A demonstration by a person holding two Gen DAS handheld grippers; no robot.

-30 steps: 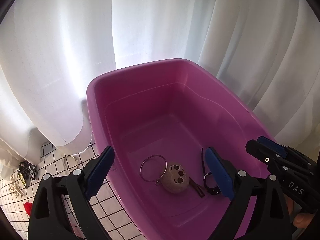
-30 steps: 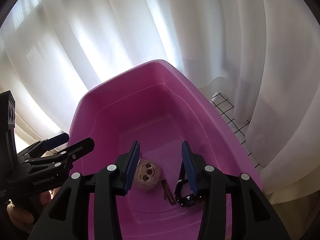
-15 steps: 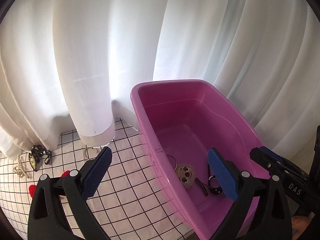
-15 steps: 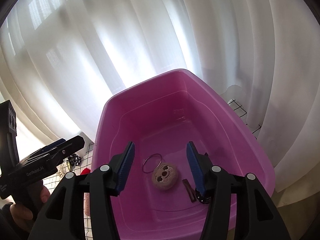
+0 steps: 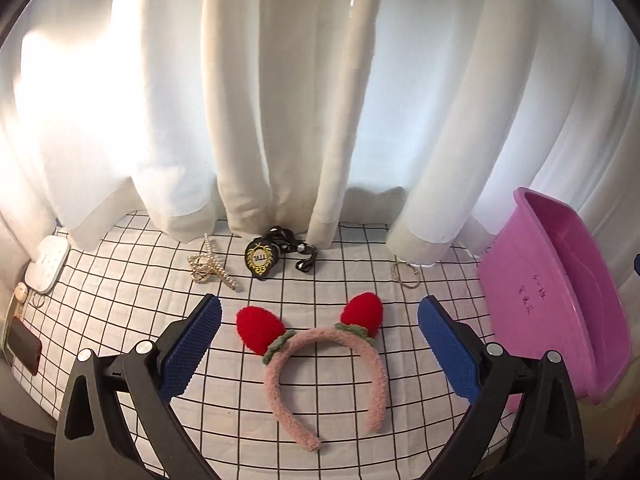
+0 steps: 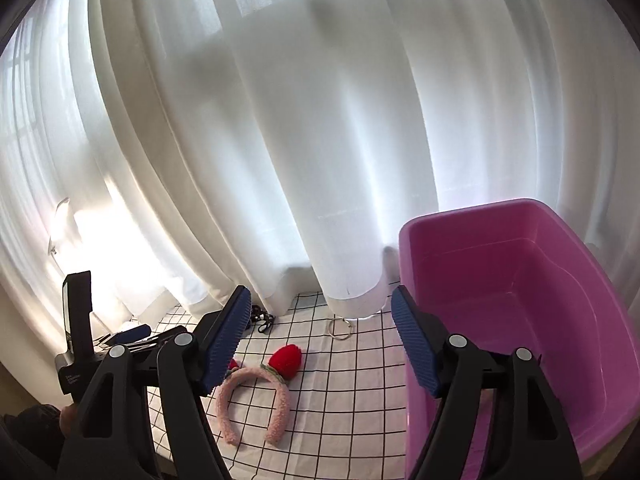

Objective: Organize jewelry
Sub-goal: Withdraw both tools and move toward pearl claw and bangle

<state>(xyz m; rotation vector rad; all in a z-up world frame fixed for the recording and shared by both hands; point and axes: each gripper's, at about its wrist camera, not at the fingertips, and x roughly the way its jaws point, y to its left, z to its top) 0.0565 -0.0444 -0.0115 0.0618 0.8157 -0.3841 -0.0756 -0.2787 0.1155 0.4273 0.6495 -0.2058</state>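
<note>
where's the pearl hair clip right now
In the left wrist view, the pearl clip lies on the grid cloth by the curtain hem, just left of the black badge.

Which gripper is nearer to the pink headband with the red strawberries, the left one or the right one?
Left. The left gripper hangs open right over the headband, which lies between its jaws. The right gripper is open too, farther right, beside the pink bin.
</note>
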